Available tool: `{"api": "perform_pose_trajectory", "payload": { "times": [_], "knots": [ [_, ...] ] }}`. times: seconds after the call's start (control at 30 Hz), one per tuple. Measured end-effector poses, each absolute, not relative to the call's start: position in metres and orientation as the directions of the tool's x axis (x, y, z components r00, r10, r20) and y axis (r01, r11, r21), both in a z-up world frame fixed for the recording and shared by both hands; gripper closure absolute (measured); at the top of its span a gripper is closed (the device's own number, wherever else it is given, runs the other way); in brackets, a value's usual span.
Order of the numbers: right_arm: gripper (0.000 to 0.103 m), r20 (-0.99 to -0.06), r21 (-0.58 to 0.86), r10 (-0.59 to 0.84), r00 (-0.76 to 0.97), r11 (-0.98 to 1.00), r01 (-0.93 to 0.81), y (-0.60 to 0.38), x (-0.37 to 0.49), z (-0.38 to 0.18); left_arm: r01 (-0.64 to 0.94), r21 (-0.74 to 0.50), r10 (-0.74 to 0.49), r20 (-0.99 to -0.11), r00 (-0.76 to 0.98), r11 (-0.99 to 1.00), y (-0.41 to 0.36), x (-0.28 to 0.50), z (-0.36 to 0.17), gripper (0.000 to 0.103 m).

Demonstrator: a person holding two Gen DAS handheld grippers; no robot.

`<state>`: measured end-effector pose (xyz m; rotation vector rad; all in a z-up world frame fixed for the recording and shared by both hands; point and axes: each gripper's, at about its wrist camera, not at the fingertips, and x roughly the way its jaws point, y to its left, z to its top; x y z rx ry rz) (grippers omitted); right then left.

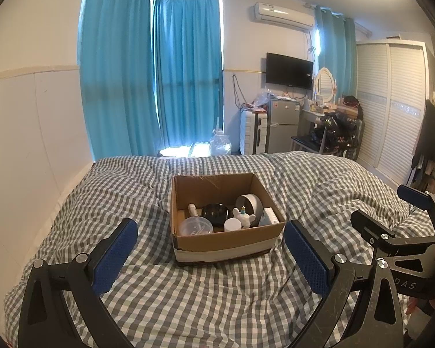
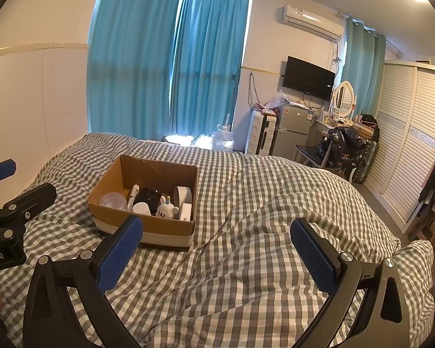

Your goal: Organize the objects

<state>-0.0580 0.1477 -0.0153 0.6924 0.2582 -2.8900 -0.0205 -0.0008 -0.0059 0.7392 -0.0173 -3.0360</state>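
An open cardboard box [image 1: 226, 242] sits on the checked bedspread [image 1: 188, 290]; it also shows in the right wrist view [image 2: 171, 229]. Inside are a clear lidded tub [image 1: 195, 226], a black round object [image 1: 214, 213], a white unicorn toy [image 1: 243, 217], a white cup [image 1: 232, 224], a grey tape roll [image 1: 250, 204] and a marker [image 2: 132, 195]. My left gripper [image 1: 210, 253] is open and empty, just short of the box. My right gripper [image 2: 217, 253] is open and empty, over the bedspread to the right of the box; it also shows in the left wrist view [image 1: 391, 211].
The bed meets a white wall [image 1: 29, 145] on the left. Beyond its foot stand blue curtains [image 1: 159, 72], a water jug [image 1: 219, 143], a white suitcase [image 1: 253, 133], a small fridge [image 1: 282, 124], a cluttered dresser [image 1: 333, 116] and a wardrobe [image 1: 391, 107].
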Motion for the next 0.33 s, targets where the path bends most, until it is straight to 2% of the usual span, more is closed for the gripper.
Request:
{"api": "perform_pose_trajectory", "payload": {
  "times": [0.33],
  "knots": [
    [0.001,-0.464,-0.13,-0.115,-0.879,-0.972,0.195,0.148,-0.0575,-0.0169,0.017,0.018,-0.024,-0.459,-0.888,-1.0,-0.0021,-0.0204,-0.0068,0.0]
  ]
}}
